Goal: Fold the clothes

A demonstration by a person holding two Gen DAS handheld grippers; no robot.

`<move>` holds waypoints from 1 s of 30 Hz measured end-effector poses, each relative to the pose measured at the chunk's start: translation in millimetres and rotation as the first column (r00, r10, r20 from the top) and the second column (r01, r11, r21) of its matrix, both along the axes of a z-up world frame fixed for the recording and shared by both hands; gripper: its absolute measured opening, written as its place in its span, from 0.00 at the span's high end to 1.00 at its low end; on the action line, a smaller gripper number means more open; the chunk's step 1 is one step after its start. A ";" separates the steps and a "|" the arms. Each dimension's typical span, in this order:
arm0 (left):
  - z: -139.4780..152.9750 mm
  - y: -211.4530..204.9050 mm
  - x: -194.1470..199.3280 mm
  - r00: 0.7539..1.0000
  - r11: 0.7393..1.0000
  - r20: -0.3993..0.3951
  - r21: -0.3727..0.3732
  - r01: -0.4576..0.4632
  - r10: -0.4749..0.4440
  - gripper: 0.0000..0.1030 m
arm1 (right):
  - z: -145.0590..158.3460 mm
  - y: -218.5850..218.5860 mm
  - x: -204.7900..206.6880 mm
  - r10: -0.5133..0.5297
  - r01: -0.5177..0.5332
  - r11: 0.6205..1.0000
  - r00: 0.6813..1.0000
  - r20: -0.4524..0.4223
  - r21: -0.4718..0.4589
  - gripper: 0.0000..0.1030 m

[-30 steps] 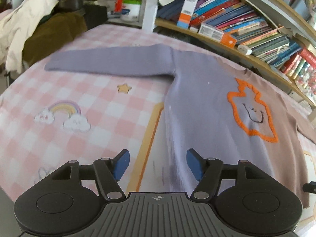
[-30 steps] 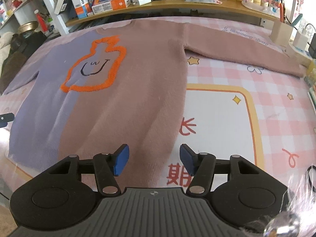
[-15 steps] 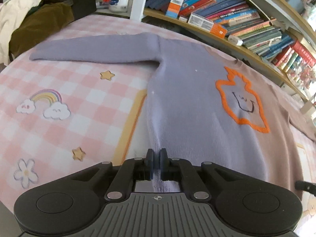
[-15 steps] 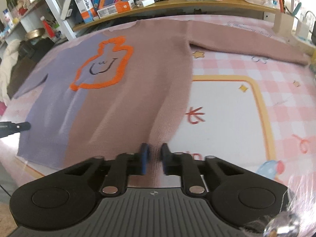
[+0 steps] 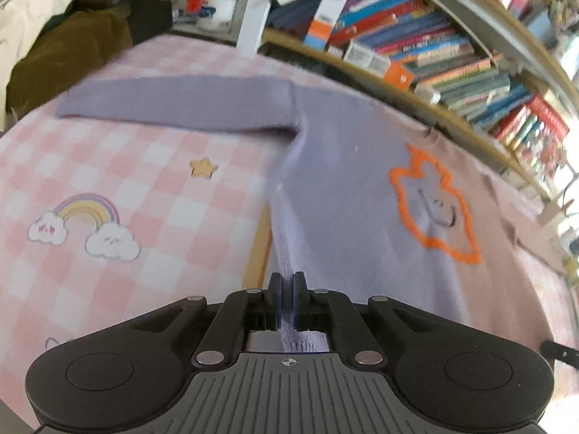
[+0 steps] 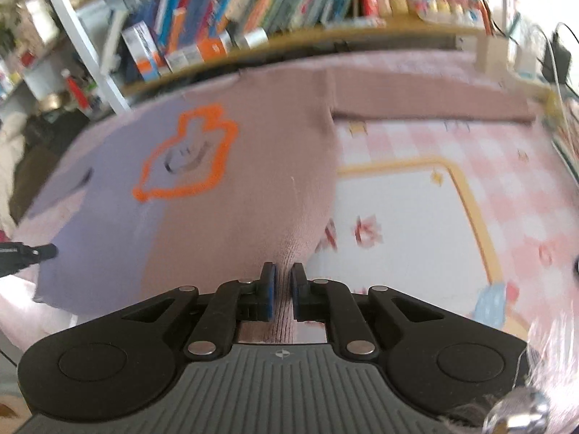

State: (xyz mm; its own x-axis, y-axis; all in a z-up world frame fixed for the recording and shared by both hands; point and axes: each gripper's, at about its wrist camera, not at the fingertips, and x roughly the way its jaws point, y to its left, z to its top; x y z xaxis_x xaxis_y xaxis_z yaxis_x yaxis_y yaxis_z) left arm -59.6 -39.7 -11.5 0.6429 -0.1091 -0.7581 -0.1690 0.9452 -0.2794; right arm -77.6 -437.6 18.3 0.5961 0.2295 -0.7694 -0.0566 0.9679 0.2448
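Observation:
A two-tone sweater (image 5: 347,195), lilac on one half and mauve-brown on the other, with an orange outlined figure on the chest, lies spread on a pink checked cloth (image 5: 108,181). My left gripper (image 5: 287,289) is shut on the sweater's lilac hem corner and lifts it off the cloth. My right gripper (image 6: 281,282) is shut on the mauve hem corner of the sweater (image 6: 253,166), which rises in a ridge toward the jaws. Both sleeves lie stretched out sideways.
A low bookshelf (image 5: 434,47) packed with books runs along the far edge of the surface. A pile of clothes (image 5: 54,36) sits at the far left. A white post (image 5: 253,7) stands behind the cloth. Cables and small items sit at the right edge (image 6: 524,61).
Both grippers went from open to shut on the sweater's hem corners. Since half a second ago both have lifted the hem and moved forward; the views are blurred by motion.

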 end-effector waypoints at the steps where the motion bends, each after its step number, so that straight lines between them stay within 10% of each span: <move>1: -2.6 0.3 -0.7 1.000 1.000 -0.007 0.004 0.011 -0.011 0.96 | -4.8 1.8 -1.2 -0.009 0.009 1.000 1.000 -0.010 -0.010 0.92; 20: -4.9 -5.8 -1.1 0.993 0.992 -0.014 0.047 0.121 -0.120 0.93 | -14.6 17.9 -1.3 -0.087 0.086 0.986 0.996 0.002 -0.142 0.88; 23: -3.1 -7.7 -0.6 0.992 0.989 -0.024 0.067 0.128 -0.127 0.86 | -13.1 18.7 -4.2 -0.152 0.152 0.971 0.988 0.014 -0.183 0.38; 30: 11.3 -14.1 -12.5 0.988 0.980 0.025 0.136 0.147 -0.152 0.47 | 0.4 29.9 -17.7 -0.201 0.208 0.961 0.978 0.058 -0.183 0.22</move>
